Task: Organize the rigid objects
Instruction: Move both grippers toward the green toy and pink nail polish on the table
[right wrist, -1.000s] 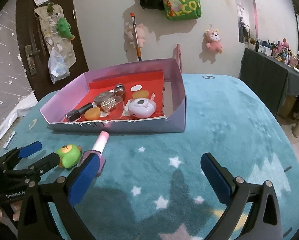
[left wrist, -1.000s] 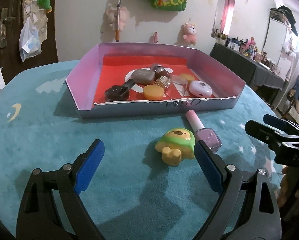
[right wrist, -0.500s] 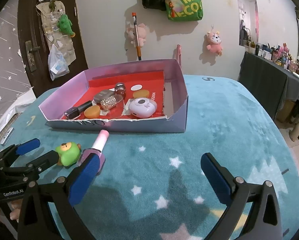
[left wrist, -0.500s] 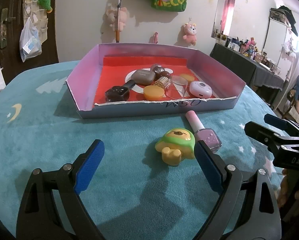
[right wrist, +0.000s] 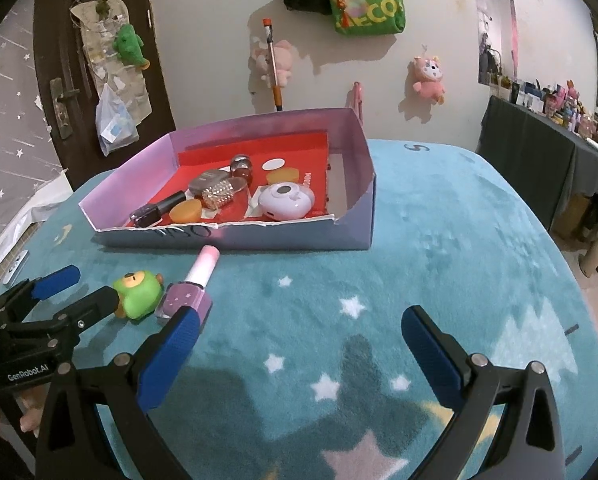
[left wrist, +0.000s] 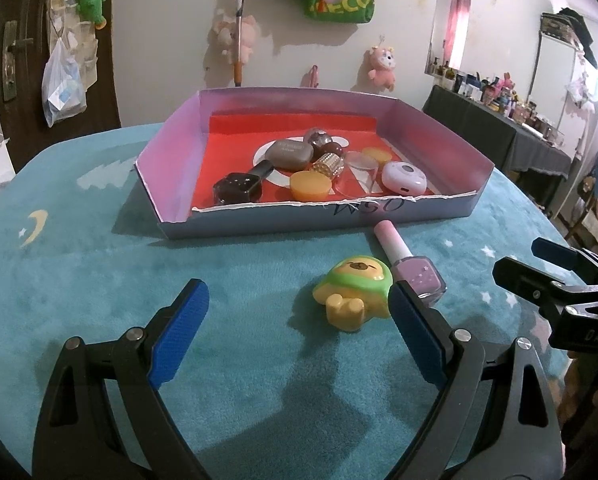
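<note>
wide bare rug (right wrist: 439, 248) right of the box (right wrist: 363, 216).

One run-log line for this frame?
left gripper: open, empty | right gripper: open, empty | toy, pink bottle: outside tray

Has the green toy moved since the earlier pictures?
No. The green toy lies beside the nail polish, before the box, as earlier.
</note>
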Available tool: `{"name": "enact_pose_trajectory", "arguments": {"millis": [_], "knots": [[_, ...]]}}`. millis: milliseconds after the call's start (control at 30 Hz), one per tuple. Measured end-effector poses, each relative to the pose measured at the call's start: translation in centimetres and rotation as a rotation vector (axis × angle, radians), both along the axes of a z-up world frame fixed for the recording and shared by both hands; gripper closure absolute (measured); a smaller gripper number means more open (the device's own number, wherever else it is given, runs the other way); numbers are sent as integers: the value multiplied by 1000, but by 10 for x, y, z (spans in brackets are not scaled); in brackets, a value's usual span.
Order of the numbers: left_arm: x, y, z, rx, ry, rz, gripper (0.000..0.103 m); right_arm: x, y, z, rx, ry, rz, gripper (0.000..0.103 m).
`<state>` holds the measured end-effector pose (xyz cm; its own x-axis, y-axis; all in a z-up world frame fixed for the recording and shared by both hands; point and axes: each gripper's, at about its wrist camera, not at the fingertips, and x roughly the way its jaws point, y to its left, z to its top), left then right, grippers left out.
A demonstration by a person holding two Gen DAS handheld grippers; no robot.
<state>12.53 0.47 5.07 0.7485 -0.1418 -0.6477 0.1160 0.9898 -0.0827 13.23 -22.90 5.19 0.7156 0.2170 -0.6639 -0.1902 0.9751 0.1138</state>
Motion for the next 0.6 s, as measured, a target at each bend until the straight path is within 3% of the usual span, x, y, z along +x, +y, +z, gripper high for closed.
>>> {"name": "enact_pose_trajectory", "arguments": {"millis": [600], "knots": [[4,3,-6,-45,30,-10,11,1,2,-3,2,16,2,0]]}}
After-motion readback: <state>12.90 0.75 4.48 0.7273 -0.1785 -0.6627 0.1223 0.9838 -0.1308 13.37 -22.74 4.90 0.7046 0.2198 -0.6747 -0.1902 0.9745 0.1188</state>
